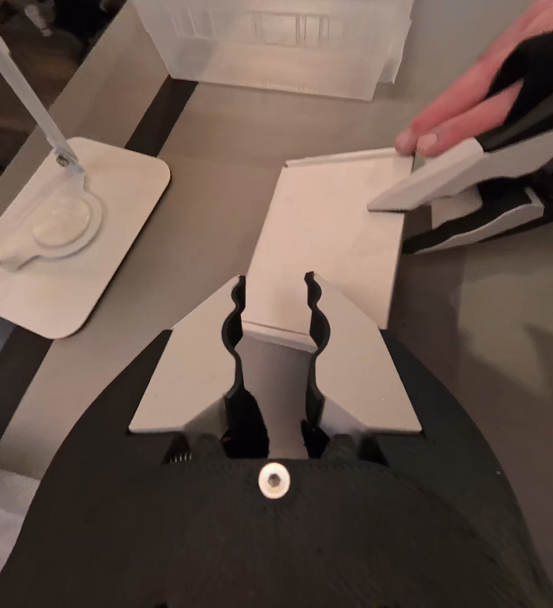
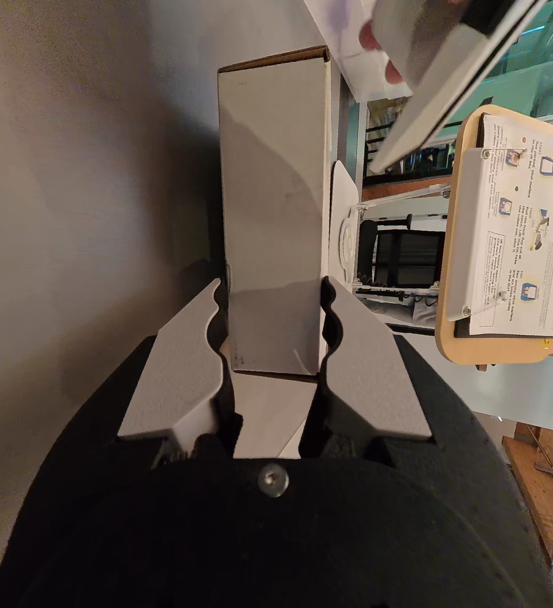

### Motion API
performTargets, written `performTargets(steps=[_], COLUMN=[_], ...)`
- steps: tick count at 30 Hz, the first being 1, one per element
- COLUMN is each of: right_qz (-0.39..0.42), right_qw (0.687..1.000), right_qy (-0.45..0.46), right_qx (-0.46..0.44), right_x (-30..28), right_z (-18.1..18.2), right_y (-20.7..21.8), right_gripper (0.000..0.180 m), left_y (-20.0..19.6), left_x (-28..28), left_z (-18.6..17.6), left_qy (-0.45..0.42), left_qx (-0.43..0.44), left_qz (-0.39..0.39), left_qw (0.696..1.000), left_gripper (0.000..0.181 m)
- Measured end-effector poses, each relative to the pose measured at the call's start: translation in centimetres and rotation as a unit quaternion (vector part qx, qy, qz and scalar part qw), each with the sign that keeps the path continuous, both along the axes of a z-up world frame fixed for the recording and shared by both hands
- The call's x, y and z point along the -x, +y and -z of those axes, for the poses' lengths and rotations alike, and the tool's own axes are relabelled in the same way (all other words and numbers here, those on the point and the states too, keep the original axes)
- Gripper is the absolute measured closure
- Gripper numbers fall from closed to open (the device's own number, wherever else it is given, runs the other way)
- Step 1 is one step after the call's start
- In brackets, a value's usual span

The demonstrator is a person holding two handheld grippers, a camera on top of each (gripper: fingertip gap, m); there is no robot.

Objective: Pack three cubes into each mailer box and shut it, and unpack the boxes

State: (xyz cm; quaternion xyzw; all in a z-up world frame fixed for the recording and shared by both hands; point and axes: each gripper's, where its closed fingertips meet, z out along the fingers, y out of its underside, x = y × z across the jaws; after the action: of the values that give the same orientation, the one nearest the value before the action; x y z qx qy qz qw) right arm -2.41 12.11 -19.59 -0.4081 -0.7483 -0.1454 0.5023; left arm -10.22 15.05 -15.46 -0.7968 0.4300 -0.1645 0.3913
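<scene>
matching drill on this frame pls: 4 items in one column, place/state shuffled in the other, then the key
1. mailer box
2. right gripper
3. left gripper
4. stand base

A. jaws apart, nothing between the tips, over the box's near end
B. white plate left of the box, thin post rising from it
C. white, lid down, on the grey table
D. fingers on either side of the box's end

Pairs: 1-C, 2-D, 3-A, 4-B
</scene>
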Motion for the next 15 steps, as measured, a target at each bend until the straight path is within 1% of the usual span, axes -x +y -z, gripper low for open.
performTargets(steps=[1,4,5,9,11,15], right_qz=[0.000,-0.001,-0.002,-0.004,-0.006,-0.009], right_qw=[1.000,1.000,1.000,1.000,1.000,0.999], right_qy=[0.000,-0.002,-0.005,-0.005,-0.006,-0.009], right_qx=[0.000,0.006,0.006,0.011,0.015,0.043], right_x=[0.0,0.0,-0.1,-0.3,-0.4,-0.6], right_z=[0.0,0.0,0.0,0.2,0.4,1.0], right_y=[0.0,0.0,0.0,-0.1,-0.2,-0.5], right_gripper=[0.124,0.124,0.124,0.125,0.125,0.126], left_y=[-0.9,-2.0,-2.0,-2.8,-3.5,-4.1], left_x=[-0.1,0.1,0.1,0.6,0.9,0.5], left_z=[0.3,1.6,1.5,1.9,2.2,2.9], left_qy=[0.002,0.020,0.005,-0.071,-0.103,-0.099], left_qx=[0.000,-0.016,-0.027,-0.026,-0.006,-0.018], left_qz=[0.000,-0.019,-0.029,-0.050,-0.058,-0.044], left_qw=[1.000,1.000,0.999,0.996,0.993,0.994], left_gripper=[0.144,0.142,0.142,0.152,0.156,0.165])
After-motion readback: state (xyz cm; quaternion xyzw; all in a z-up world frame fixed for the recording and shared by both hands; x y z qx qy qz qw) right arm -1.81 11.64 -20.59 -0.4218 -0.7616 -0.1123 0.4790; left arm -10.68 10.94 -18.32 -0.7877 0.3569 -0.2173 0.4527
